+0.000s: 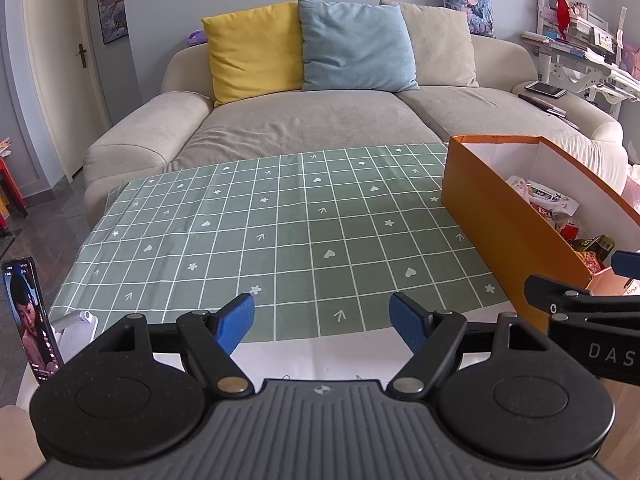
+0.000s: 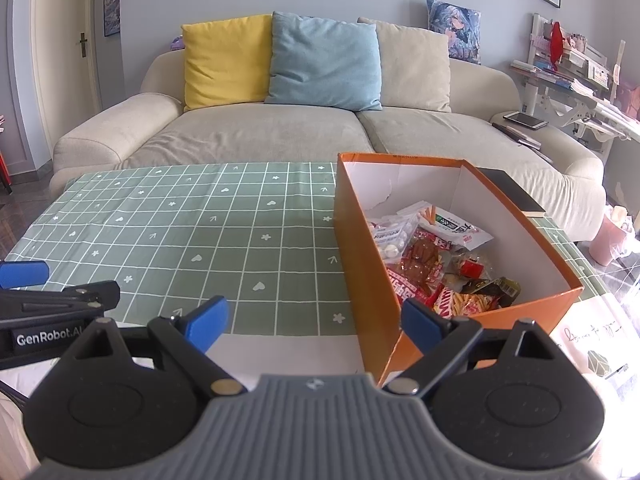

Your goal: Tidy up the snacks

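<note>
Both grippers have their blue fingers spread wide apart with nothing between them. The left gripper (image 1: pixel 322 320) hangs over the near edge of the green cloth (image 1: pixel 280 232), well to the left of the box (image 1: pixel 500 216). The right gripper (image 2: pixel 314 322) sits just in front of the box's (image 2: pixel 360 248) near left corner, with its right finger (image 2: pixel 420 322) lined up against that corner, though I can't tell if it's actually touching.

The snacks (image 2: pixel 436 264) are all piled inside the orange box, packets heaped toward its near end: red wrappers, a white bag, a dark foil one. From the left wrist view you only catch a few of them (image 1: pixel 552 204) over the box wall.

Left of the box, at the cloth's near corner, a phone (image 1: pixel 28 320) stands propped up with its screen on. Behind the box there's a beige sofa (image 2: pixel 256 136) with yellow, blue and beige cushions.
</note>
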`<state>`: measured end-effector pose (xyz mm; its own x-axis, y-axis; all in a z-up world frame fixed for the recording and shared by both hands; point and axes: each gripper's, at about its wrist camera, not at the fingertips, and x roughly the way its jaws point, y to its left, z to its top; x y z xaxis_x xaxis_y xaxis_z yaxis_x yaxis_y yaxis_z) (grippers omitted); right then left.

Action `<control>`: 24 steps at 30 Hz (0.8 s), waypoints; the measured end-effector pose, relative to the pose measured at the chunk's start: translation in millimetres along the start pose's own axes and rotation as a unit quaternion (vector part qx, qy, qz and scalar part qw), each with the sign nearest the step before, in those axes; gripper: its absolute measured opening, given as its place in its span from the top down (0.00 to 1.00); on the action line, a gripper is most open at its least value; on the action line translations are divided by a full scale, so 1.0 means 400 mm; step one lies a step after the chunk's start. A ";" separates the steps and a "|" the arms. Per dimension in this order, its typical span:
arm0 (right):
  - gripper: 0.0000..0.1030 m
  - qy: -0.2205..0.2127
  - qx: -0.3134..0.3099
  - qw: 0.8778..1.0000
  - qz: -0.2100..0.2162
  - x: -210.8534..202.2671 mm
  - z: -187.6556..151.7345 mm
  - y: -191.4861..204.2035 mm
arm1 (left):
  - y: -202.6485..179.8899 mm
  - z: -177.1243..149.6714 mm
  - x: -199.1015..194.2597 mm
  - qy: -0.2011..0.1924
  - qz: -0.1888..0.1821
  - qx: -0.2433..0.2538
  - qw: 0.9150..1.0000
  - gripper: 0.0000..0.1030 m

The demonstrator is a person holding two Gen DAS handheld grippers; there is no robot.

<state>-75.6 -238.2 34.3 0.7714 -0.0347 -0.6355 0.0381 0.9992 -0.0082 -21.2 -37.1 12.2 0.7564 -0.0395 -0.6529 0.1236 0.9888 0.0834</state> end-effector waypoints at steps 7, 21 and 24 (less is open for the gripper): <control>0.12 0.001 -0.001 1.000 0.001 0.006 -0.006 0.004 | 0.002 0.000 0.000 0.001 0.001 -0.002 1.000 0.12; 0.12 0.001 -0.002 1.000 0.001 0.005 -0.004 0.004 | 0.008 -0.002 0.002 0.000 -0.007 -0.013 1.000 0.06; 0.12 0.001 -0.001 1.000 0.001 0.005 -0.004 0.004 | 0.010 -0.003 0.003 0.002 -0.007 -0.018 1.000 0.06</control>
<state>-74.9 -236.7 31.8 0.7700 -0.0332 -0.6372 0.0353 0.9993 -0.0093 -20.7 -33.2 11.1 0.7519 -0.0537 -0.6571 0.1122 0.9926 0.0473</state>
